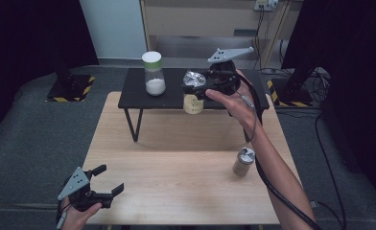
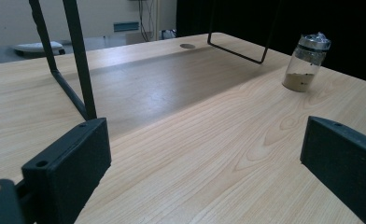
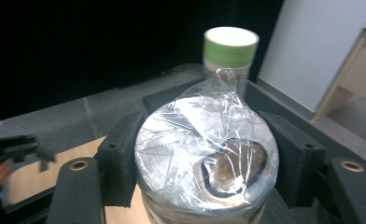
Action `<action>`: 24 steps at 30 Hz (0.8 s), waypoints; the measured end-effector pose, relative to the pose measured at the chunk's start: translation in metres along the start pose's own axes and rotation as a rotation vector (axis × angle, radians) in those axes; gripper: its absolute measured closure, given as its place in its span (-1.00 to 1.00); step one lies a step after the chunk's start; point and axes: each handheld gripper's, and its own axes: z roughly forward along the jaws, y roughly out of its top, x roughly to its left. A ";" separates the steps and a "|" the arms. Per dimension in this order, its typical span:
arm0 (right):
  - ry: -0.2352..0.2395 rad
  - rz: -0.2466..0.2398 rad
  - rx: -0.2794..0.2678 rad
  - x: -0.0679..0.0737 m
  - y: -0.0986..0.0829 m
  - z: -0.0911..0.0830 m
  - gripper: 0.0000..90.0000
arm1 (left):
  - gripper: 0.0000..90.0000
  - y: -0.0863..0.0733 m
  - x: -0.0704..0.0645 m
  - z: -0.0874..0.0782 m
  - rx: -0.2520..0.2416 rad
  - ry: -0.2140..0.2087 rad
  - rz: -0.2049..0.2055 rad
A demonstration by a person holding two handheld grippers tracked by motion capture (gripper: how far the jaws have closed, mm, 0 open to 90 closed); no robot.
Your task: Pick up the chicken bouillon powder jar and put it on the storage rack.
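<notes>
Pale wood grain runs under the left gripper point(image 1: 107, 184), which rests at the near left corner of the table point(image 1: 176, 191) with its jaws spread wide and nothing between them. Farther in, towards the right edge, a small jar point(image 1: 243, 162) with tan powder and a foil-wrapped cap stands alone — well apart from both grippers. Beyond it, the right gripper point(image 1: 195, 88) pinches the task's jar point(image 3: 207, 158) by its lid, jaws pressed against either side of the crinkled plastic film, at the front edge of the black riser shelf point(image 1: 138, 98).

The film is the worry, I judge: slick and loose, it could let the lid slide in the pads, and a grip this high leaves the body free to swing or clip the shelf's lip. A tilt would tip the jar off the edge onto the table below.

Farthest back on the shelf stands a green-lidded jar point(image 1: 153, 74) of white powder, to the left — near enough to be knocked by a sideways move.
</notes>
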 end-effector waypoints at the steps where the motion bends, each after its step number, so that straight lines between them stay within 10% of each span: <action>1: -0.011 0.001 0.001 0.000 0.000 0.001 -0.21 | -0.98 0.000 0.000 0.000 -0.001 0.000 0.000; 24: -0.226 0.055 0.004 -0.006 -0.003 0.035 -0.22 | -0.98 0.000 0.000 0.000 -0.002 -0.002 0.002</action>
